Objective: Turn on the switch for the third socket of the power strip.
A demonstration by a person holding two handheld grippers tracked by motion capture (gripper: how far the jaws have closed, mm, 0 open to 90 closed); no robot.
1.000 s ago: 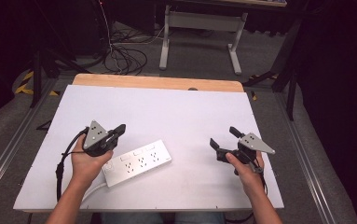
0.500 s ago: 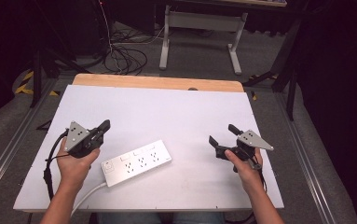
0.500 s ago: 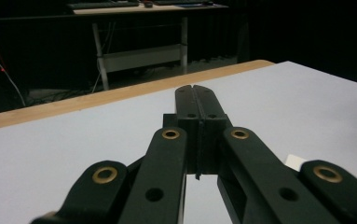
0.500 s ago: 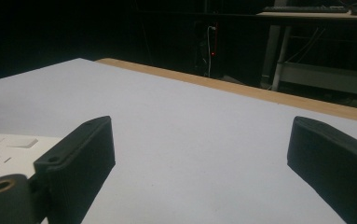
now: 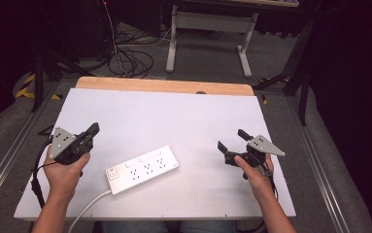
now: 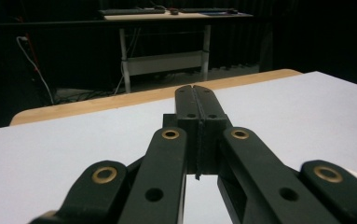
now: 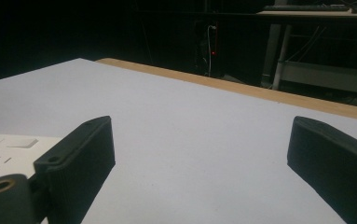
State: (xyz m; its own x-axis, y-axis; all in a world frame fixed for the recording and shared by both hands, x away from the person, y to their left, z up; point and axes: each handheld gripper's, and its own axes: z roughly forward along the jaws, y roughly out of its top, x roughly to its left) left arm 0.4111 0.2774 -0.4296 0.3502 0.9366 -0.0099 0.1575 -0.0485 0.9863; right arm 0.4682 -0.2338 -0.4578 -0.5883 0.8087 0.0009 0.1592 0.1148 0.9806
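Two claws idle, no grasp begun: left claw (image 5: 93, 130) pressed closed near table's left edge, right claw (image 5: 232, 140) gaping wide, white six-outlet plastic power strip (image 5: 142, 169) between, likely next target.

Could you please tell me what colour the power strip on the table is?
White, with a white cord; the power strip shows best in the high view.

A power strip (image 5: 142, 169) is lying on the worktop (image 5: 174, 111) near its front edge. The left gripper (image 5: 93, 130) is sitting to its left, the right gripper (image 5: 232, 140) to its right, both apart from it.
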